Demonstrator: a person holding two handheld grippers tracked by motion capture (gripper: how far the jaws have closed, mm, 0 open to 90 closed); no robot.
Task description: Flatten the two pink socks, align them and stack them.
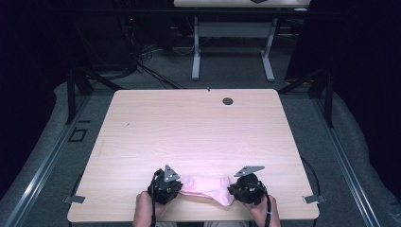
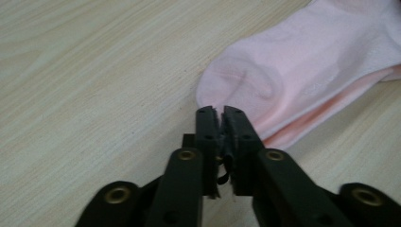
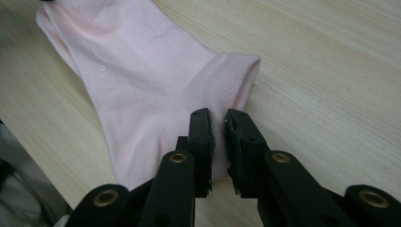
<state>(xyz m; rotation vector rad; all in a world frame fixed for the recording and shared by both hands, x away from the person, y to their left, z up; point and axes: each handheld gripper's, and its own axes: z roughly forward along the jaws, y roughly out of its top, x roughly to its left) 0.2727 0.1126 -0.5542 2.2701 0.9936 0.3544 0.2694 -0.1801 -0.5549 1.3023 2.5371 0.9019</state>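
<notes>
**Pinching a pink sock at both ends**

Holding the pink sock [image 1: 208, 187] stretched between my two tools, I have one end in each. My left gripper [image 2: 221, 113] sits at the rounded toe — its jaws are pressed nearly together, and the toe's edge seems to be nipped right at their tips, though the contact itself is hidden beneath them. My right gripper [image 3: 217, 120] is at the cuff end; its jaws stand a narrow slit apart with the cuff hem lying under and between them, so I judge it to be clamped on fabric rather than free.

The sock lies flat on the wooden table [image 1: 189, 127], close to the near edge, directly ahead of both sets of jaws. Taking it by toe and cuff makes sense to me — pulled from opposite ends it lies smooth, ready for straightening or folding.

No brand, label or writing is readable on the sock or on my grippers.
</notes>
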